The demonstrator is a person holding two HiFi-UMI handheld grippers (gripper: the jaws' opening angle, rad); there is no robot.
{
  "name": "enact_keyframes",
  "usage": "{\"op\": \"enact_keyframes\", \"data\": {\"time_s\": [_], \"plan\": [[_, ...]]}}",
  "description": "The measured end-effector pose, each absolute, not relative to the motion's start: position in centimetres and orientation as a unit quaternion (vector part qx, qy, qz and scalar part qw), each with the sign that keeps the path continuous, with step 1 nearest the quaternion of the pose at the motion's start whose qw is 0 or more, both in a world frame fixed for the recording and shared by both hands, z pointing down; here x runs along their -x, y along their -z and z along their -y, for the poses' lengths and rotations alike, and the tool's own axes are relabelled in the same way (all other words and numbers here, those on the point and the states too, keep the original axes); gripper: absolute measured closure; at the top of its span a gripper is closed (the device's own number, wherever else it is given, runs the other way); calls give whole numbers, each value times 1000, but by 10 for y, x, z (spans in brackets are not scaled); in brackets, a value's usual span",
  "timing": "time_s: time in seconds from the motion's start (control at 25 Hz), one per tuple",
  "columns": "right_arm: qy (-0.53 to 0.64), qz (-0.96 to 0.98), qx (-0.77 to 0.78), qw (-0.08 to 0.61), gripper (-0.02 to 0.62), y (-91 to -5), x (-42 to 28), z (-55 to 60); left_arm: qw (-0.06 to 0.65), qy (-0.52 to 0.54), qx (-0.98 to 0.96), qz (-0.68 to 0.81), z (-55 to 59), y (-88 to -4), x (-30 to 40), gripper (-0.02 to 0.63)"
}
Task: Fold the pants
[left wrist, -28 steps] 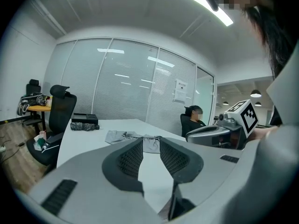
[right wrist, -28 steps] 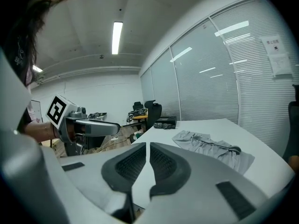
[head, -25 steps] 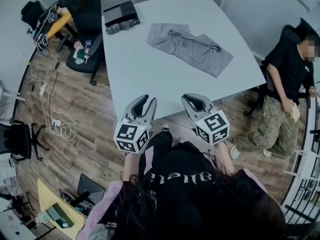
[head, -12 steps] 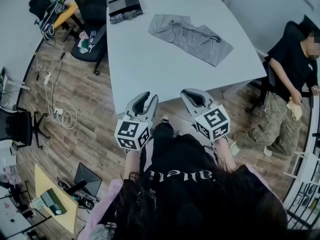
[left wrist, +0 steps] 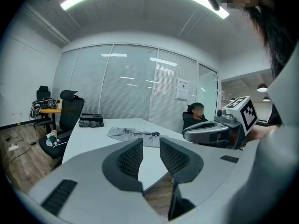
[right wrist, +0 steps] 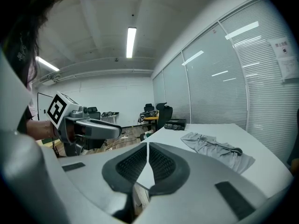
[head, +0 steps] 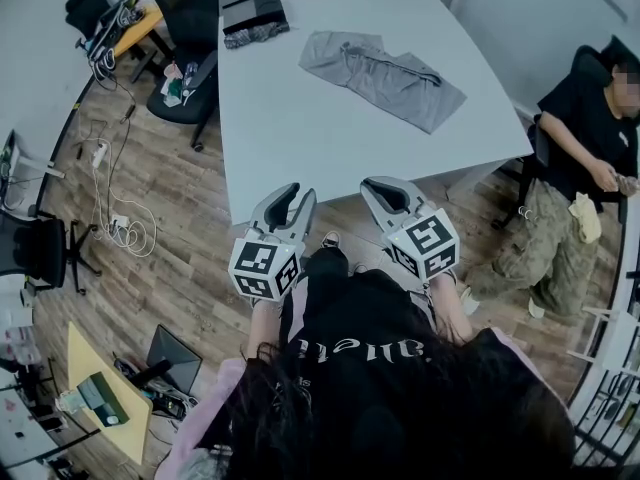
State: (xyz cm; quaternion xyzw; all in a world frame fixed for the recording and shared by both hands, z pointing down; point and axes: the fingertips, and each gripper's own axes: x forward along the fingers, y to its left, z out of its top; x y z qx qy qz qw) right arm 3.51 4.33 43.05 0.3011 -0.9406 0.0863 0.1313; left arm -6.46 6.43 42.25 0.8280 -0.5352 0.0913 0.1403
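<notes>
Grey pants (head: 385,76) lie spread and rumpled on the far half of the white table (head: 320,138). Both grippers hover side by side over the wooden floor, just short of the table's near edge and well away from the pants. My left gripper (head: 283,200) is open, its jaws a narrow gap apart with nothing between them (left wrist: 151,141). My right gripper (head: 385,190) is shut and empty, its pads meeting (right wrist: 147,146). The pants (left wrist: 133,134) show beyond the left jaws, and to the right of the right jaws, the pants (right wrist: 217,148) again.
A person (head: 580,168) sits at the table's right side. A black office chair (head: 185,28) stands at its far left corner. A dark box and a dark bundle (head: 255,16) rest on that corner. Cables (head: 110,218) and a laptop (head: 170,363) lie on the floor at left.
Both grippers edged slightly toward the table early on, then held still. The seated person's arm has shifted. The pants have not moved.
</notes>
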Motion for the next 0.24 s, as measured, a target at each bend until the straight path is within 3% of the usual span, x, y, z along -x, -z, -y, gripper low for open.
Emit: {"op": "enact_keyframes", "data": {"time_s": [0.24], "plan": [[-82, 941, -301, 132, 566, -429, -40, -47, 138, -91, -830, 533, -68, -420, 58, 479]]}}
